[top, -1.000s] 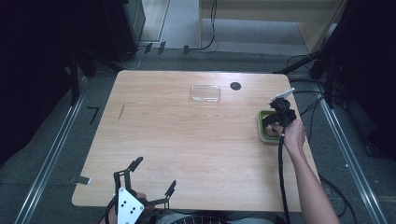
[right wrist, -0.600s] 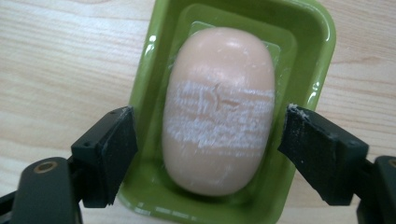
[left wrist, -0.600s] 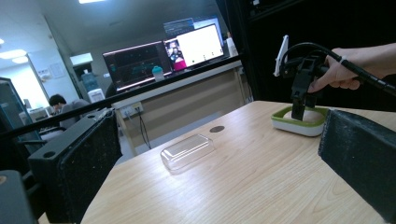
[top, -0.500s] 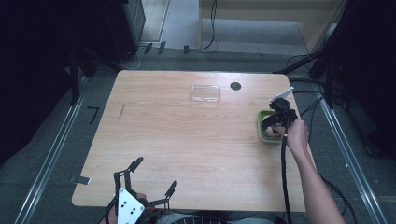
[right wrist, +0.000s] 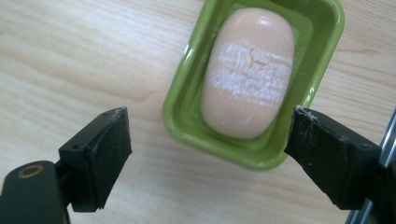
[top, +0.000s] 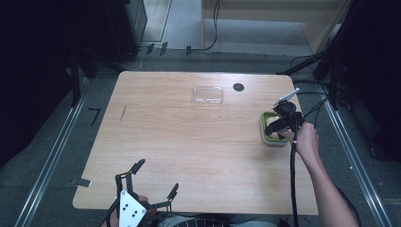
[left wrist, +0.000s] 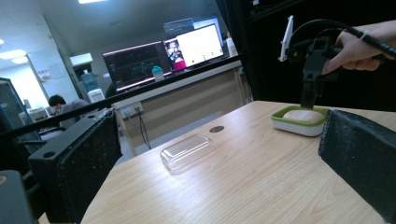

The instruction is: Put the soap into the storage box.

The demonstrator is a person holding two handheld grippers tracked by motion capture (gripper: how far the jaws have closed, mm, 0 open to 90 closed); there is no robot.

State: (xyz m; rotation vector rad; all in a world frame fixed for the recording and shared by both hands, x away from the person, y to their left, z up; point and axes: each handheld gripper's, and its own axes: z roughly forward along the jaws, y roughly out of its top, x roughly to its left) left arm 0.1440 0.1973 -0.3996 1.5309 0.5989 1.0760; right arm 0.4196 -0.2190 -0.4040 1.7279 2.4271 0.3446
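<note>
The right gripper (right wrist: 205, 154) is being held over the soap (right wrist: 248, 72) in the dish (right wrist: 180, 109) near the worktop's right edge, its fingers spread, just opened, and empty; a straight lift is being advised. The left gripper's (left wrist: 219, 154) fingers are spread too.

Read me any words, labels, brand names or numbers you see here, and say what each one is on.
None can be read.
Monitors behind the table: lit, content too small and blurred.
Soap in the green dish: only a whitish scuffed band, no lettering.
Clear lid: no marking.
</note>
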